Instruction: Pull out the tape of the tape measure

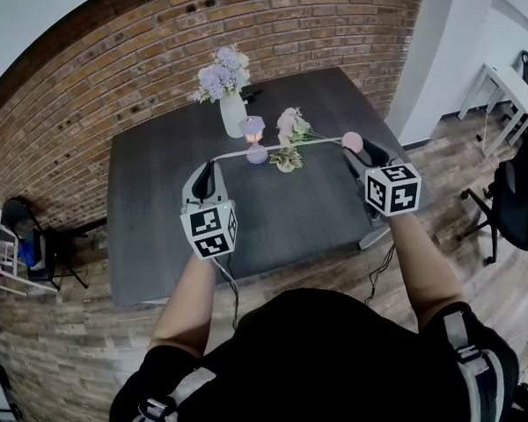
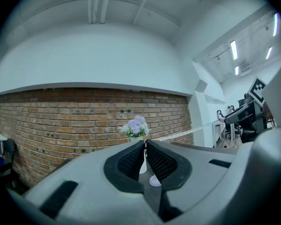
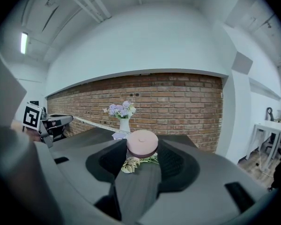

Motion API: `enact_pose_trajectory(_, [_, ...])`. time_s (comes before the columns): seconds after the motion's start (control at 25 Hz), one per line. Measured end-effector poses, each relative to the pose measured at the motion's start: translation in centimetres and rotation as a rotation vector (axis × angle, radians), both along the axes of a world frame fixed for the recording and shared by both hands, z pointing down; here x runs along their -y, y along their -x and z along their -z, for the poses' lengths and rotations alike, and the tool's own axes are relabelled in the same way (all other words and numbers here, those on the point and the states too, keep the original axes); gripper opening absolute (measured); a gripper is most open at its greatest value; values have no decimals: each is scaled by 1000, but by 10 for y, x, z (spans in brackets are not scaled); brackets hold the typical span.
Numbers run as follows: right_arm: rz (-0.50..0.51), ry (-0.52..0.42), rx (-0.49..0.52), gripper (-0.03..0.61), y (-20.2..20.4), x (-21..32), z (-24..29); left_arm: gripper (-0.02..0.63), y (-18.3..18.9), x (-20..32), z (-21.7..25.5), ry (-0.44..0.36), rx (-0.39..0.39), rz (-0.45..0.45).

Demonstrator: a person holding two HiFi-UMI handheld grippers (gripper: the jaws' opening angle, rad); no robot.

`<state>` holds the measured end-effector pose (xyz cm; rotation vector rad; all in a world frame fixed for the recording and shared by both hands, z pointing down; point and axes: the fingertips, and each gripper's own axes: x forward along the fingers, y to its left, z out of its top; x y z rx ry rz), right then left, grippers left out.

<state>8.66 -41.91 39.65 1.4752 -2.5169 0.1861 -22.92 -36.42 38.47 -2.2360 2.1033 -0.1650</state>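
A pink round tape measure (image 3: 142,143) sits between the jaws of my right gripper (image 1: 359,150), which is shut on its case (image 1: 352,140). Its pale tape (image 1: 277,149) stretches out above the dark table (image 1: 158,236) to my left gripper (image 1: 210,167). In the left gripper view the jaws of that gripper (image 2: 144,146) are pressed together on the thin tape end, and the tape (image 2: 196,128) runs off to the right. In the right gripper view the tape (image 3: 91,122) leads away left to the other gripper's marker cube (image 3: 32,116).
A white vase of purple flowers (image 1: 231,112) stands at the table's far middle. Near it are a small lavender ornament (image 1: 252,128), a round lavender disc (image 1: 258,154) and a flower sprig (image 1: 290,139). A brick wall (image 1: 114,51) runs behind. An office chair (image 1: 510,200) is at the right.
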Motion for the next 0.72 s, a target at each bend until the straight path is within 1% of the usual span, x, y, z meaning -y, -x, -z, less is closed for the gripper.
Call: enact_pose_trajectory(0.72, [9, -2, -11, 204, 0, -9, 0, 15, -4, -3, 3, -3, -5, -13])
